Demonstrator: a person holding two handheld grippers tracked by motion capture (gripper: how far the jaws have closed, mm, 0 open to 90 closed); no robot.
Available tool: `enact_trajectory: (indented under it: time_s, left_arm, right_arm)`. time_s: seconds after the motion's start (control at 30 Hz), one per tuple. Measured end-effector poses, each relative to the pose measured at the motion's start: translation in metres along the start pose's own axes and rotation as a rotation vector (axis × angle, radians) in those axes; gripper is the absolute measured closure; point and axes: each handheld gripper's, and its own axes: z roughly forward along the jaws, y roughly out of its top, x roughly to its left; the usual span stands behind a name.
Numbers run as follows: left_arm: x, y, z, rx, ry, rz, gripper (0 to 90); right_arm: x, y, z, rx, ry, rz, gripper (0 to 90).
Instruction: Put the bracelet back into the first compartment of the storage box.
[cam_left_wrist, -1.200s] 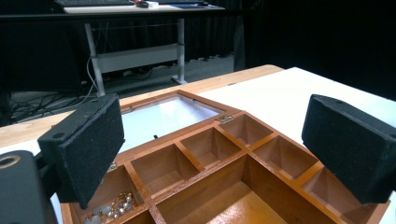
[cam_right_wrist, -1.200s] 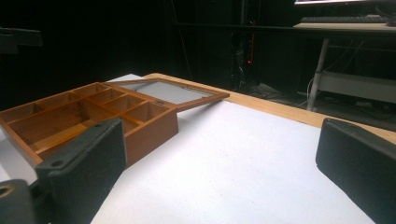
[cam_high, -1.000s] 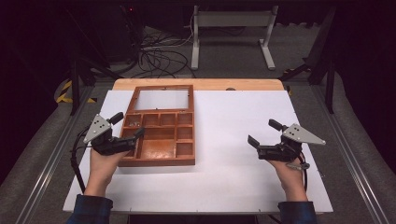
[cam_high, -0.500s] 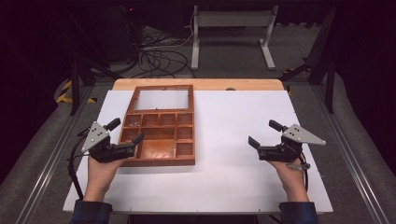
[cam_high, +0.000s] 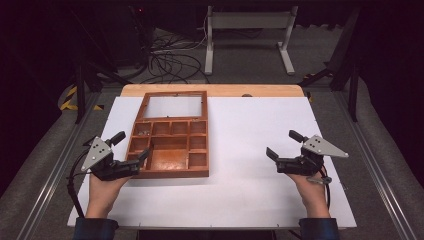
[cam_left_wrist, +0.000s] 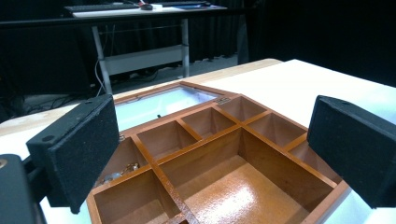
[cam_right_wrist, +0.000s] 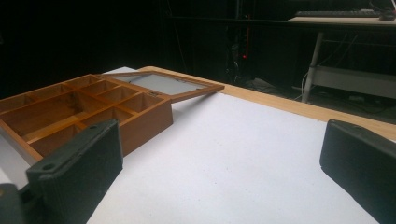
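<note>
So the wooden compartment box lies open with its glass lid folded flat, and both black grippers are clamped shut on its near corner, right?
Not quite. The brown wooden compartment box does lie open with its glass-paned lid folded flat, but only the left gripper is at its near corner, jaws open, as the left gripper view shows. The right gripper is open too, well apart from the box in the high view.

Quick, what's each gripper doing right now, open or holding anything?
Left gripper: open, empty, jaws at the wooden compartment box near corner.
Right gripper: open, empty, above the white table.
</note>
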Motion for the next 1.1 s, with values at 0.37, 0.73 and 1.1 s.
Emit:
enact_trajectory:
  time_s: [0.37,0.73,1.1]
  left_arm:
    - [0.004,-0.009,-0.001,0.003,-0.015,0.002,3.2]
    - [0.007,-0.013,-0.002,-0.001,-0.027,-0.011,3.3]
    - [0.012,-0.019,-0.002,-0.004,-0.029,-0.029,3.3]
  right_arm:
    - [0.000,-0.013,-0.003,-0.004,0.000,0.021,0.0]
    - [-0.003,-0.030,-0.002,-0.015,-0.001,0.028,0.0]
    - [-0.005,-0.033,-0.004,-0.028,-0.023,0.022,0.1]
